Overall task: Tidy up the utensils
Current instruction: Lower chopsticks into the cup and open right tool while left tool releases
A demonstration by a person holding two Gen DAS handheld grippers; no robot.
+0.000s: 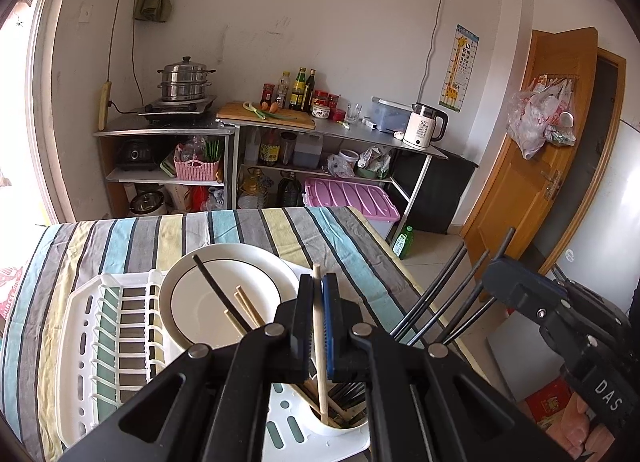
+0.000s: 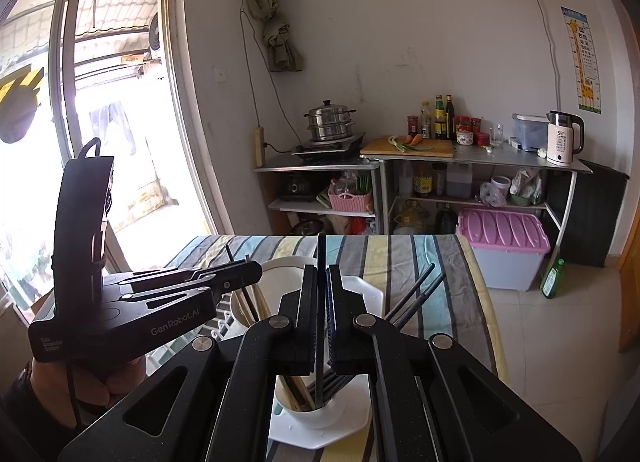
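Partly done, by the look of it: the utensil sorting seems past its midpoint. A white utensil cup (image 2: 316, 412) at the near end of a white plastic dish rack (image 1: 104, 346) already holds several wooden and black chopsticks (image 2: 304, 390) standing on end. The rack sits on a table covered with a striped cloth (image 1: 248, 234), close to the near edge of the tabletop. The left gripper (image 1: 317, 326) is clamped on one wooden chopstick (image 1: 318, 342), held nearly upright with its lower end inside the cup. The right gripper (image 2: 321, 314) is clamped on one black chopstick (image 2: 320, 302), also upright with its lower end down among the sticks in the cup. Both look ready to be let go into the cup. What is left lies on a white plate with a dark ring (image 1: 224, 294) that leans in the rack toward the far edge of the tabletop: one black chopstick (image 1: 216, 290) and two wooden chopsticks (image 1: 248, 306) rest across it. A few more black chopsticks (image 1: 448, 298) fan out of the cup toward the right edge of the table, leaning rather than standing. The rack's slotted section to the left of the plate holds nothing that can be seen.
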